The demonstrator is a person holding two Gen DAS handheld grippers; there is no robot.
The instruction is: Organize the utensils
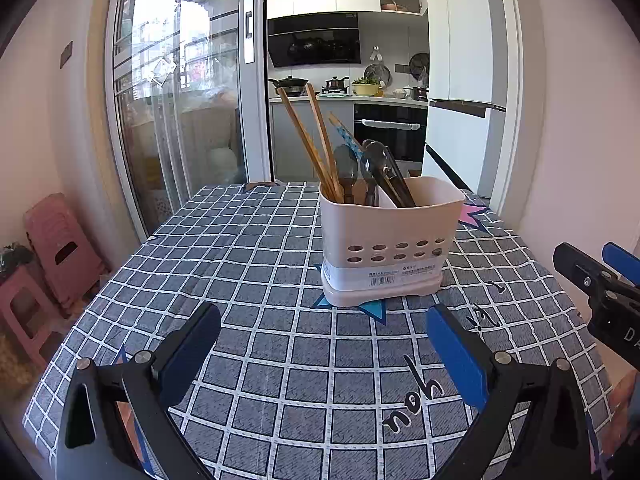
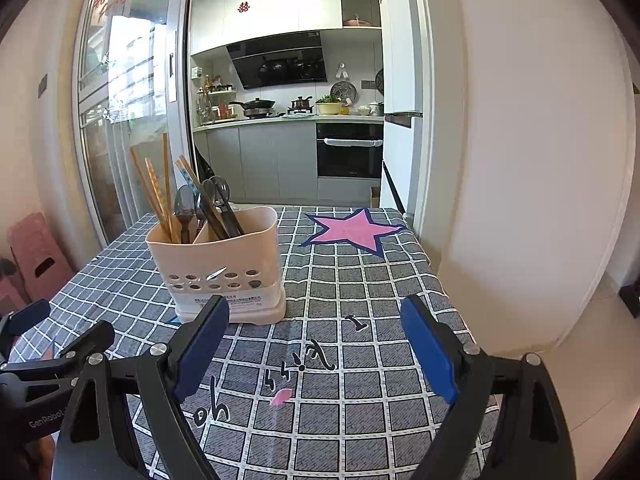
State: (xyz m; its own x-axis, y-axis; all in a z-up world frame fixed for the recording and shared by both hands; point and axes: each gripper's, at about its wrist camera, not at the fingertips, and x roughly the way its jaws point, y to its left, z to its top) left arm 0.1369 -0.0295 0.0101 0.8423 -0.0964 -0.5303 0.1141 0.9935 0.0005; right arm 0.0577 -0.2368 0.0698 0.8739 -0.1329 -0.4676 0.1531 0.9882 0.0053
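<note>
A cream plastic utensil caddy with a perforated wall (image 1: 390, 240) is standing upright on the grey checked tablecloth (image 1: 260, 264), wooden chopsticks (image 1: 308, 140) leaning up-left and dark spoons (image 1: 346, 168) sticking up. The left gripper (image 1: 324, 352) and right gripper (image 2: 316, 344) are hovering with jaws wide apart, gripping nothing. Only the right view is showing the pink star print (image 2: 352, 230).

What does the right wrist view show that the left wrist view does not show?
Only the right wrist view shows the whole pink star printed on the tablecloth and the bottles on the kitchen shelf. Only the left wrist view shows the stacked pink stools almost in full. Both views show the white utensil holder standing upright on the checked tablecloth, with chopsticks and dark spoons in it. Both also show the left gripper and the right gripper open and empty.
</note>
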